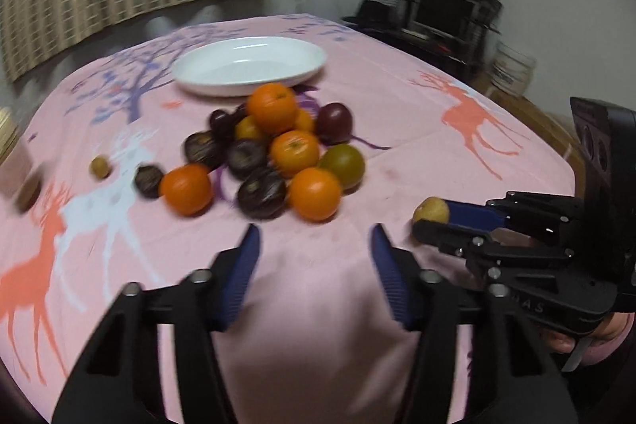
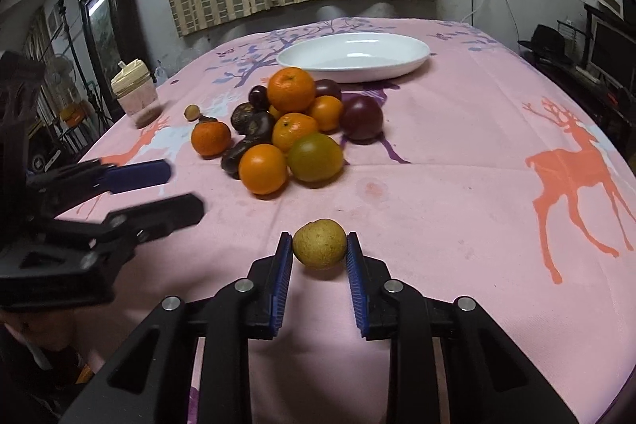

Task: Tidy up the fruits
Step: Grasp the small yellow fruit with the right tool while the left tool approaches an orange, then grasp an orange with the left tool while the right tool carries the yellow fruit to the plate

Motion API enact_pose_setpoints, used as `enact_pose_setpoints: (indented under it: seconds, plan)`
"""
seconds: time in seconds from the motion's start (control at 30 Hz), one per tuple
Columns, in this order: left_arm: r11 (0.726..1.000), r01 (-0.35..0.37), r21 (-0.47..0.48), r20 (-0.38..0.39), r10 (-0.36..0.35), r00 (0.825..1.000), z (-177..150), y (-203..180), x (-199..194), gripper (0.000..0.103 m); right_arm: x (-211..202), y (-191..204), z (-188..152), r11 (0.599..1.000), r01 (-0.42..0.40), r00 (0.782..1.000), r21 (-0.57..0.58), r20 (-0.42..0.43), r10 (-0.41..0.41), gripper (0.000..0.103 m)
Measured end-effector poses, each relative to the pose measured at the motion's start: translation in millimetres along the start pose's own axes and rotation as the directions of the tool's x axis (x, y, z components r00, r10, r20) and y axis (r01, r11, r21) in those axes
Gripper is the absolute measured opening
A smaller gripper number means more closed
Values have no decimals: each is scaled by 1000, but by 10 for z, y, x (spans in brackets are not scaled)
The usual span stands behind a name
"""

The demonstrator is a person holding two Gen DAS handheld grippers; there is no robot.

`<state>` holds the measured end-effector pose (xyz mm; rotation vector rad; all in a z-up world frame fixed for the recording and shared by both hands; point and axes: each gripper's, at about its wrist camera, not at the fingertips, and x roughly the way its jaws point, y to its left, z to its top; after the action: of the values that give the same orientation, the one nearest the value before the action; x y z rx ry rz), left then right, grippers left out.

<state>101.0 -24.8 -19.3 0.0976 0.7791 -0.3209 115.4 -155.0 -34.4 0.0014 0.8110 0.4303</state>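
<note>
A small yellow-brown fruit [image 2: 318, 243] sits low over the pink tablecloth, and my right gripper [image 2: 320, 245] is shut on it, blue pads pressing both sides. The left wrist view shows the same fruit [image 1: 431, 210] at the tip of the right gripper [image 1: 431, 221]. My left gripper [image 1: 314, 231] is open with nothing between its fingers, just short of the fruit pile. That pile [image 1: 278, 150] holds oranges, dark purple fruits and one green fruit. Behind it stands an empty white plate [image 1: 238, 88]. From the right wrist, the left gripper [image 2: 185, 190] shows at the left of the pile [image 2: 294, 130].
A lidded plastic cup [image 2: 135, 94] stands at the table's left edge. One small brown fruit [image 2: 192, 112] and a lone orange [image 2: 210, 138] lie left of the pile. The table's right edge [image 1: 556, 146] drops toward a shelf with a monitor [image 1: 445, 10]. A hand [image 1: 588, 336] holds the right gripper.
</note>
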Motion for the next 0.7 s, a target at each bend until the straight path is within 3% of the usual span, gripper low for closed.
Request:
enact_pose_setpoints:
  seconds: [0.17, 0.37, 0.6, 0.7]
  plan:
    - [990, 2, 143, -17, 1, 1000, 241, -100, 201, 39, 57, -114, -13, 999, -27, 1000, 31, -11, 27, 28]
    - [948, 15, 318, -82, 12, 997, 338, -194, 444, 39, 72, -164, -10, 995, -80, 997, 60, -12, 81, 28]
    - [869, 11, 494, -114, 52, 992, 292, -207, 560, 39, 105, -157, -2, 995, -81, 996, 56, -28, 83, 27]
    - [815, -20, 579, -113, 104, 988, 242, -296, 589, 40, 131, -131, 5, 997, -66, 997, 40, -40, 68, 28]
